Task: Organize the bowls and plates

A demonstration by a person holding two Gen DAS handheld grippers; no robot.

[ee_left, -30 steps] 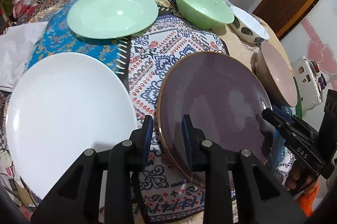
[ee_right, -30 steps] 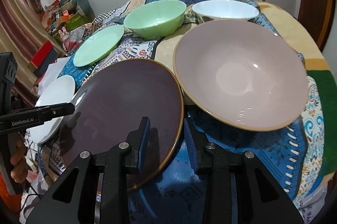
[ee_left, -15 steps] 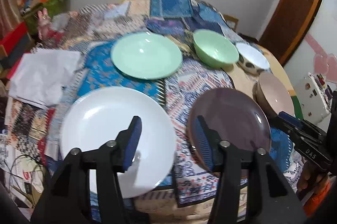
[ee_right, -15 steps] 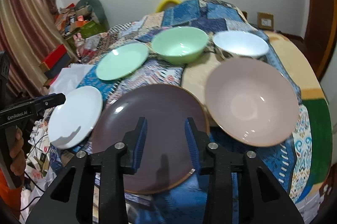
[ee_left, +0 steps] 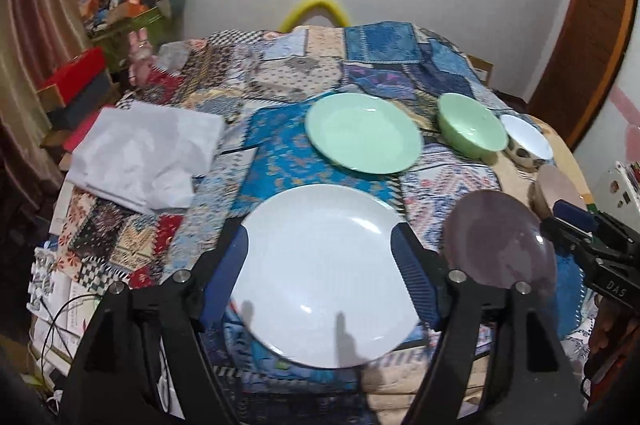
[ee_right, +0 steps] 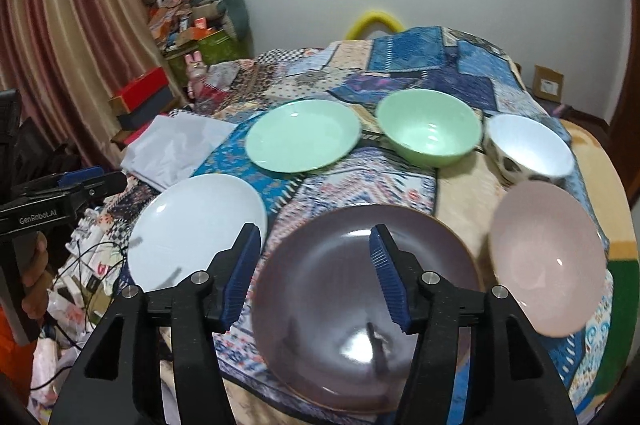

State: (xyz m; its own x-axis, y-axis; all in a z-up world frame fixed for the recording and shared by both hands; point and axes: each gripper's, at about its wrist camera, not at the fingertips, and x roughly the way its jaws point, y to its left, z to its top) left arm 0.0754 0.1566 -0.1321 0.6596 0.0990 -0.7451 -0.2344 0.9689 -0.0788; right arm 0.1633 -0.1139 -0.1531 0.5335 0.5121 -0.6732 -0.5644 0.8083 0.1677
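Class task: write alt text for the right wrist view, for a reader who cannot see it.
The open right tool hovers over a round dark purple plate on a patchwork tablecloth. Around it sit a white plate, pale green plate, green bowl, white spotted bowl and pink bowl.

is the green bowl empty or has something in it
Empty. The right wrist view looks straight into the green bowl and shows only its bare glossy inside. It stands upright on the patterned cloth.

On the tabletop [ee_right: 460, 197], two plates [ee_right: 200, 225] lie in front, a third plate [ee_right: 303, 134] behind them, and three bowls [ee_right: 429, 131] to the right.
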